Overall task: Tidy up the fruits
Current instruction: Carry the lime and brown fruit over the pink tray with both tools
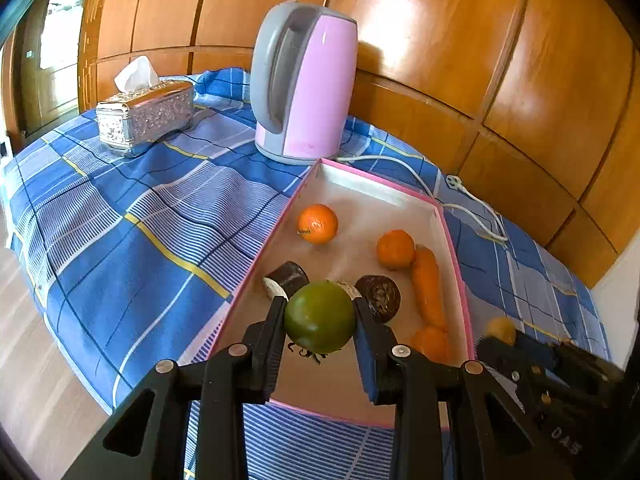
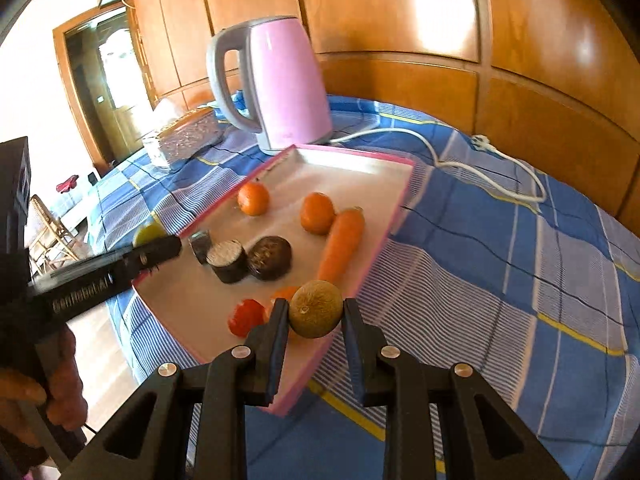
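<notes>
we hold a green round fruit in our left gripper; its two fingers are closed in on the fruit's sides and the fruit sits above the near end of the pink-rimmed tray, clear of the tray floor. our right gripper is clamped the same way on a smaller, dull yellow-green round fruit, pinched between both fingers over the tray's near right edge.

the tray lies on a blue checked cloth. inside it, two tangerines sit toward the far half, apart from each other; the right-hand one touches the top of a carrot that runs along the right wall. near the middle lie dark brown cut pieces, close together, with pale cut faces on some. in the right wrist view a red-orange fruit rests at the near end of the tray, partly hidden by our finger; we cannot tell what kind it is.

behind the tray stands a pink and grey electric kettle, just beyond the far corner, its white cord trailing over the cloth to the right. a silver tissue box stands left of the kettle. wooden panelling backs the scene.
</notes>
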`<action>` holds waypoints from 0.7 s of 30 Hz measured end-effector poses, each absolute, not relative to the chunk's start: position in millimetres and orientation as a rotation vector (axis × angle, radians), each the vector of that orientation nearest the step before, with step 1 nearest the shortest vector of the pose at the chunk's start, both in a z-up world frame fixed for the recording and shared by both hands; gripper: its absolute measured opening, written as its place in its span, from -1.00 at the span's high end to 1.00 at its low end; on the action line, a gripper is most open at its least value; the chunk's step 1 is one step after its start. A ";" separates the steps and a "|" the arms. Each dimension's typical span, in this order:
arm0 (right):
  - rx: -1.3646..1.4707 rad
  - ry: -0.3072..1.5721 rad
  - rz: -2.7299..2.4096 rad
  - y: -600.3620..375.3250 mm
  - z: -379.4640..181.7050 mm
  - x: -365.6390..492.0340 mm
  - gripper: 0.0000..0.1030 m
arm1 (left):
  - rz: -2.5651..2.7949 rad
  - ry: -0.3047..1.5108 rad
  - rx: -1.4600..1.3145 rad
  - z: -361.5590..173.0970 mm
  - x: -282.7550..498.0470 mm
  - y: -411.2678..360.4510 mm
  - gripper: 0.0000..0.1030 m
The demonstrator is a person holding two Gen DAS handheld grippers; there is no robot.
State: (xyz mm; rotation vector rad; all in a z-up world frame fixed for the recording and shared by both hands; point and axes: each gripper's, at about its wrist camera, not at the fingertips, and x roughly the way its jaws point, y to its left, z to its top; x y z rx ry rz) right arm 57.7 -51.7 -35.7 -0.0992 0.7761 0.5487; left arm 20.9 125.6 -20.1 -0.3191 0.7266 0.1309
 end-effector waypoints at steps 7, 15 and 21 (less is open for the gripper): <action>-0.087 0.788 0.565 -40.9 -33.7 66.8 0.48 | 0.083 0.750 -0.313 -25.2 25.8 113.2 0.37; -0.089 0.803 0.580 -26.7 -35.2 79.2 0.48 | 0.079 0.765 -0.316 -30.0 31.6 113.0 0.36; -0.084 0.827 0.579 -21.7 -40.3 86.5 0.48 | 0.078 0.769 -0.319 -32.5 33.9 114.0 0.36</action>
